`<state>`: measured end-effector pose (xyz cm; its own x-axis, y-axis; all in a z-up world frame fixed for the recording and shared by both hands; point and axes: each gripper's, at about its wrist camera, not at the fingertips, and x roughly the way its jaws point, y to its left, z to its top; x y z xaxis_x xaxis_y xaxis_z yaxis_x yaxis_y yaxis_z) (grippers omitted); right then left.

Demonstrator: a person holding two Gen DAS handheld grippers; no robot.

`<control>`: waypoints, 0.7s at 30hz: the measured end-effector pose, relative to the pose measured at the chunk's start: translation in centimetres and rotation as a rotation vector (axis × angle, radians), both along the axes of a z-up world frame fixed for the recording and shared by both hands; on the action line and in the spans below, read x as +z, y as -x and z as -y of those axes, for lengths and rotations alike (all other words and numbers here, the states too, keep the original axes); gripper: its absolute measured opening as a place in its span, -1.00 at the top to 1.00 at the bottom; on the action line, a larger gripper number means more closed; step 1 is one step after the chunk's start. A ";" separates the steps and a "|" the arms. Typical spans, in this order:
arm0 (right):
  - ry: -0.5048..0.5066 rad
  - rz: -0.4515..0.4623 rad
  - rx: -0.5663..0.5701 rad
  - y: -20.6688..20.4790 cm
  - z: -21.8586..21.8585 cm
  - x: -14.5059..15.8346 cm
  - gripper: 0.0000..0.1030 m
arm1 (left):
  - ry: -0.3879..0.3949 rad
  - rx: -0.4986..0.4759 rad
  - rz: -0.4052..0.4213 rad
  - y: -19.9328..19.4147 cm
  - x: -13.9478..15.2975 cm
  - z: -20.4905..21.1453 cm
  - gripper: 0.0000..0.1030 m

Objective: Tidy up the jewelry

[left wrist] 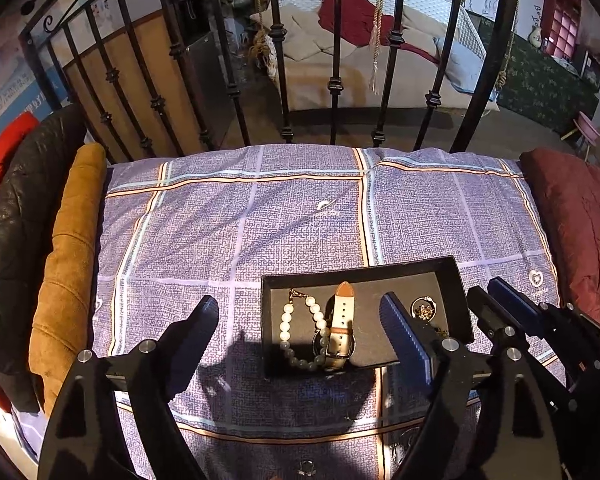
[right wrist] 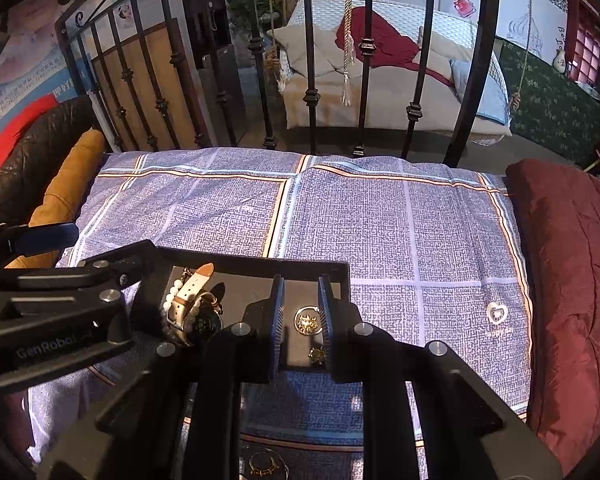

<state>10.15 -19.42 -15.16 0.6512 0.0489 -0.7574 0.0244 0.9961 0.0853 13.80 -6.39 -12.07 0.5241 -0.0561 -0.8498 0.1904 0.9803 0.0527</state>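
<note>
Black card is making the shallow box [left wrist: 364,270] that is sitting on the purple checked bed cover [left wrist: 228,220]. Most of the jewelry is already lying inside it. A pearl bracelet [left wrist: 300,330] is curling at the box's 9 o'clock side, and a watch with a pale strap [left wrist: 340,320] is lying across it, touching the beads. A small gold ring piece [right wrist: 308,319] is resting at the 3 o'clock side, with another little gold bit [right wrist: 317,354] near the 6 o'clock edge.

The left tool [left wrist: 300,334] is hanging wide apart over the pearl side and holding nothing. The right tool [right wrist: 300,330] is hovering with its jaws a little apart around the gold ring piece; whether they are touching it, I cannot tell.

Some work is looking left to do. A gold ring-shaped thing [right wrist: 265,465] is sitting on the bed cover at 6 o'clock, outside the box, and it probably needs to go in too. So the job seems more than half finished.
</note>
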 end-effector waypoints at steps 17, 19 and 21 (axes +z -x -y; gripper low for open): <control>-0.061 -0.198 0.052 11.6 -1.2 -5.3 0.64 | -0.014 0.030 -0.167 9.9 -6.7 -6.1 -0.58; -0.061 -0.205 0.076 12.4 -2.0 -5.8 0.64 | -0.004 0.000 -0.172 10.5 -7.1 -5.1 -0.58; -0.060 -0.213 0.102 13.3 -2.7 -6.5 0.64 | 0.004 -0.019 -0.179 10.8 -7.7 -4.1 -0.58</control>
